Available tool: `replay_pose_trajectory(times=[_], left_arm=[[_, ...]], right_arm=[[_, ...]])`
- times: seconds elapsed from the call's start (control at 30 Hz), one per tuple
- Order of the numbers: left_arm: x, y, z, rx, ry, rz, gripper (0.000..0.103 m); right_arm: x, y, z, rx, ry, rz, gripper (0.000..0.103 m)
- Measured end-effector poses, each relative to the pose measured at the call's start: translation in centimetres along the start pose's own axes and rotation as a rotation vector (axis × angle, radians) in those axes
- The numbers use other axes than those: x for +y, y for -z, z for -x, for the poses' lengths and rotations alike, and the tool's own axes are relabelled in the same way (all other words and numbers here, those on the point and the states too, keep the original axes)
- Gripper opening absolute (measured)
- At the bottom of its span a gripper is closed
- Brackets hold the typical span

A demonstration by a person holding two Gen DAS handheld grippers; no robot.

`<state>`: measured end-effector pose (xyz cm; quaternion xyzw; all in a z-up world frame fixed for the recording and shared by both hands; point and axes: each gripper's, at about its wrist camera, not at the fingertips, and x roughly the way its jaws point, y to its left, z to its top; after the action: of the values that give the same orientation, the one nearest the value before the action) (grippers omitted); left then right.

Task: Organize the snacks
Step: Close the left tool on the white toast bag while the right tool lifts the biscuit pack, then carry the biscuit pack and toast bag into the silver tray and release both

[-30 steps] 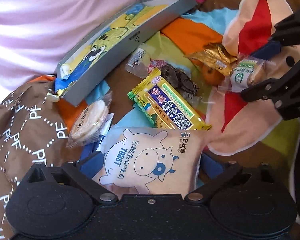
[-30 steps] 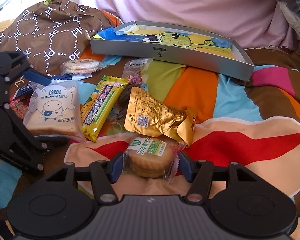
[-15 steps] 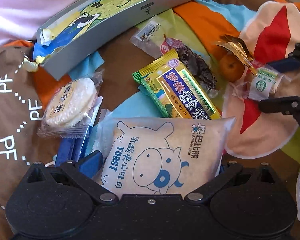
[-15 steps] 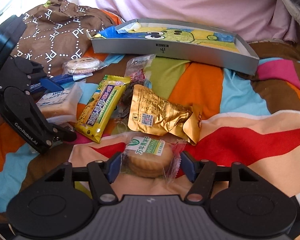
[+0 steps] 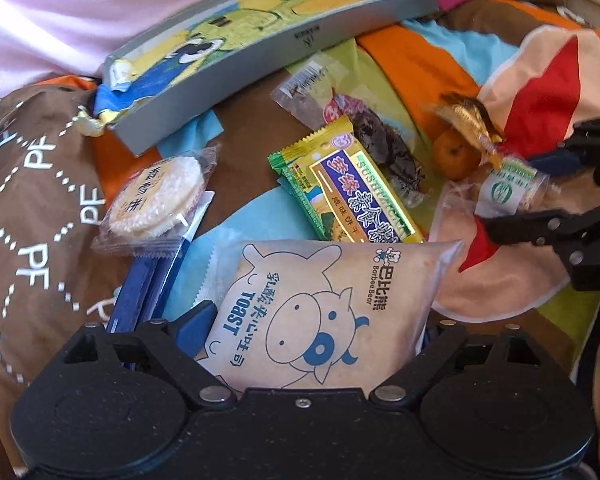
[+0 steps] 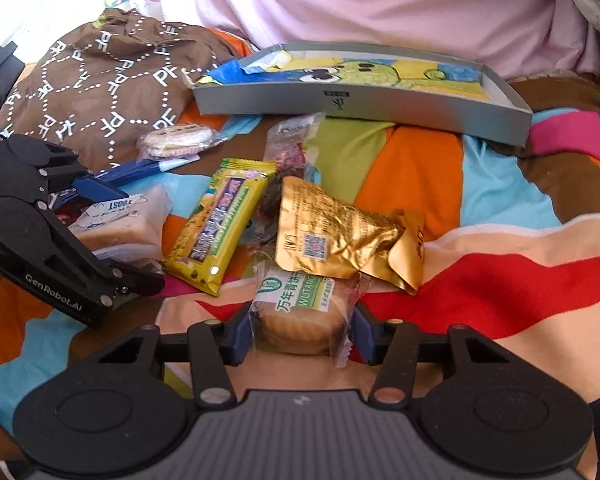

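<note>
1. Left tool point(image 5: 316, 332): both blue-padded fingers are closed on the pale translucent toast packet printed with a blue cartoon cow point(image 5: 320, 312). In the right wrist view the same tool point(image 6: 112, 232) grips that packet point(image 6: 124, 226) at the left edge of the snack pile.
2. Right tool point(image 6: 300, 330): its blue pads clamp the clear-wrapped round biscuit with a green and white label point(image 6: 300, 312) from both sides. In the left wrist view this tool point(image 5: 512, 184) holds the biscuit point(image 5: 508, 190) at the right of the pile.
3. Surface: all items rest on a multicoloured patchwork blanket point(image 6: 500, 208).
4. Loose snacks: a yellow and green rectangular biscuit packet point(image 6: 220, 232) lies just beside the toast packet; a crinkled gold foil pouch point(image 6: 340, 240) lies directly beyond the held biscuit, touching its wrapper; a clear-wrapped white rice cracker point(image 6: 178, 142) lies near the brown "PF" patterned fabric point(image 6: 100, 92).
5. Container: a shallow grey curved box with a yellow and blue cartoon lining point(image 6: 360, 100) sits beyond the pile, against pink fabric point(image 6: 380, 4).
</note>
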<state>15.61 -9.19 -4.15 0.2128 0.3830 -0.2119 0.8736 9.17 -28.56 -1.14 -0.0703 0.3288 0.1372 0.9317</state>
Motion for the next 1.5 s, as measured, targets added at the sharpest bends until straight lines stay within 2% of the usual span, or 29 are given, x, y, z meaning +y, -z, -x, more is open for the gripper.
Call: replay_pose_trajectory(times=[0.23, 0.33, 0.4, 0.53, 0.57, 0.6, 0.8, 1.03, 1.27, 1.5], left_arm=[[0.9, 1.3, 2.2, -0.083, 0.007, 0.150, 0.089], [1.3, 1.9, 2.8, -0.105, -0.055, 0.207, 0.088], [1.6, 2.2, 3.1, -0.114, -0.092, 0.226, 0.082], [1.3, 2.4, 3.8, -0.144, -0.120, 0.186, 0.076], [1.0, 2.4, 3.9, -0.150, -0.133, 0.171, 0.072], [0.7, 2.5, 4.0, -0.159, -0.145, 0.153, 0.056], [-1.2, 2.6, 4.8, -0.202, -0.244, 0.057, 0.039], [-2.0, 2.0, 6.1, -0.211, -0.325, 0.009, 0.029], [-1.3, 0.7, 7.9, -0.206, -0.320, 0.066, 0.026], [1.0, -0.9, 9.7, -0.209, -0.244, 0.224, 0.024]], right_arm=[[0.7, 0.0, 0.5, -0.026, -0.001, 0.037, 0.056], [0.8, 0.0, 0.5, -0.026, -0.002, 0.041, 0.056], [0.9, 0.0, 0.6, -0.026, -0.001, 0.043, 0.056], [1.0, 0.1, 0.6, -0.029, 0.000, 0.052, 0.056], [1.1, 0.1, 0.7, -0.030, 0.001, 0.056, 0.056], [1.2, 0.1, 0.7, -0.031, 0.001, 0.059, 0.056], [1.5, 0.1, 1.0, -0.045, 0.004, 0.079, 0.056], [2.8, 0.0, 2.1, -0.111, 0.023, 0.152, 0.055], [4.6, -0.1, 3.5, -0.198, 0.020, 0.226, 0.056], [4.7, -0.5, 3.9, -0.258, 0.036, 0.226, 0.056]])
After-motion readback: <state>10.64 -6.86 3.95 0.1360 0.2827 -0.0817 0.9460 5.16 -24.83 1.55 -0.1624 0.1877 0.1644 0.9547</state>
